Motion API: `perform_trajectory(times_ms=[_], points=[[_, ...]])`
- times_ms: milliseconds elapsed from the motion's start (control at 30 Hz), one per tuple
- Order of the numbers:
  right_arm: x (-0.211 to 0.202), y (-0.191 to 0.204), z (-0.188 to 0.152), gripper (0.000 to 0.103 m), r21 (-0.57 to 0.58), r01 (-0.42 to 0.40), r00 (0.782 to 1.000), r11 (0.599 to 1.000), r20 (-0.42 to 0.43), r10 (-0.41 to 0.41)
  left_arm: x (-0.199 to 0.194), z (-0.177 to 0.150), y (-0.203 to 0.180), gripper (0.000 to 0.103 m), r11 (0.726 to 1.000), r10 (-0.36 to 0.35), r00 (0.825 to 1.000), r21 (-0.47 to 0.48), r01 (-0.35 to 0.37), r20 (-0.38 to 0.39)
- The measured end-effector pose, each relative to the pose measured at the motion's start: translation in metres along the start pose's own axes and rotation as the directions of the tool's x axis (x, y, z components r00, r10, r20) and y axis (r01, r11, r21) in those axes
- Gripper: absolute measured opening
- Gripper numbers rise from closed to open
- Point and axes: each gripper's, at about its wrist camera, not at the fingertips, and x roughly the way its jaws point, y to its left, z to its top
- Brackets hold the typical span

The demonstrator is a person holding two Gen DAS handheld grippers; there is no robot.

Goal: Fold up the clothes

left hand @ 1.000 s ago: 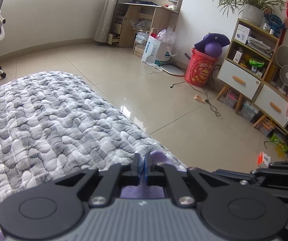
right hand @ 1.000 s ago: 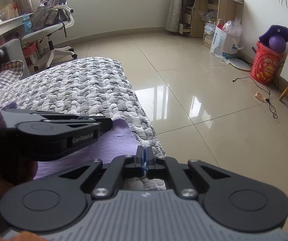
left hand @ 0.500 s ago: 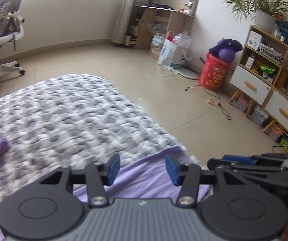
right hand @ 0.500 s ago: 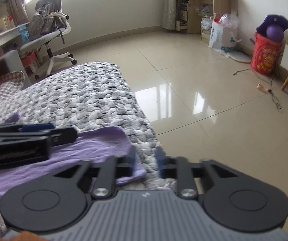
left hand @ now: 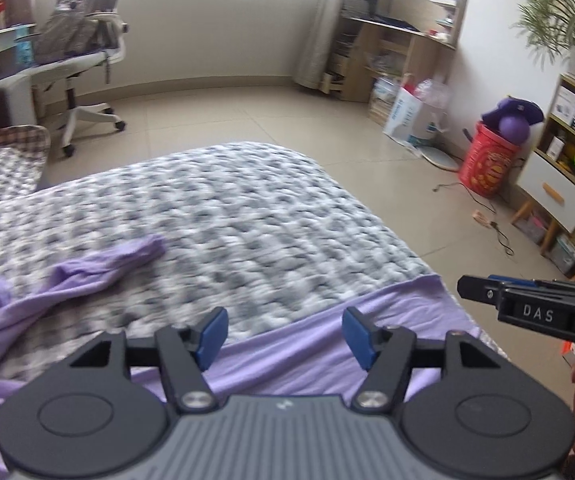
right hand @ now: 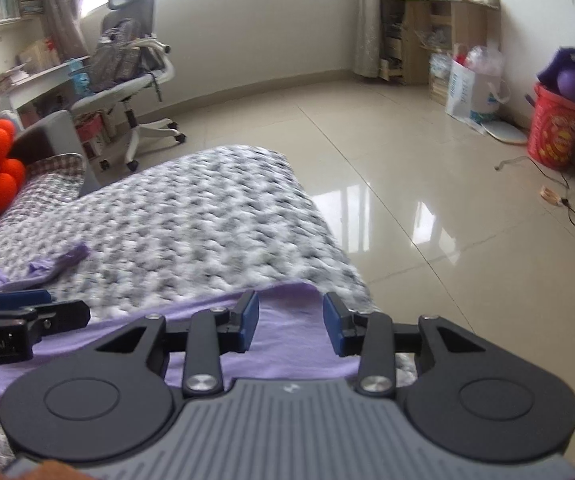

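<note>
Hovering over the near edge of the bed (left hand: pixel 247 208), your left gripper (left hand: pixel 285 334) has its blue-padded fingers (left hand: pixel 209 336) spread wide with nothing between them. The lavender garment (left hand: pixel 327 340) lies flat on the grey-and-white quilt just beneath, its straight far edge running across to the bed's right corner. A bunched sleeve (left hand: pixel 99 268) of the same cloth trails off to the left on the quilt.

Your right gripper (right hand: pixel 290 326) sits just beside the left one, and its fingers (right hand: pixel 247 322) are also parted, holding nothing, above the garment's corner (right hand: pixel 291 300) at the bed's edge. The left gripper's tip (right hand: pixel 27 316) shows at the left of that view, over the cloth.

Beyond the bed you see the tiled floor (right hand: pixel 427 184), an office chair (right hand: pixel 135 76) and a red bucket (right hand: pixel 553 136).
</note>
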Motion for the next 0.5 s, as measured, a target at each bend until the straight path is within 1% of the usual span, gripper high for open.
perform_trajectory(times_ms=[167, 367, 500], points=[[-0.005, 0.029, 0.004, 0.041, -0.060, -0.065, 0.998, 0.996, -0.004, 0.064, -0.021, -0.002, 0.021, 0.074, 0.998, 0.056, 0.998, -0.018, -0.056, 0.010], [-0.011, 0.067, 0.005, 0.042, -0.121, -0.119, 0.993, 0.986, -0.007, 0.119, -0.043, -0.008, 0.053, 0.081, 0.990, 0.119, 0.993, -0.079, -0.119, -0.008], [-0.011, 0.095, 0.007, 0.045, -0.149, -0.168, 0.986, 0.975, -0.013, 0.168, -0.058, -0.011, 0.070, 0.086, 0.982, 0.157, 0.988, -0.103, -0.155, 0.010]])
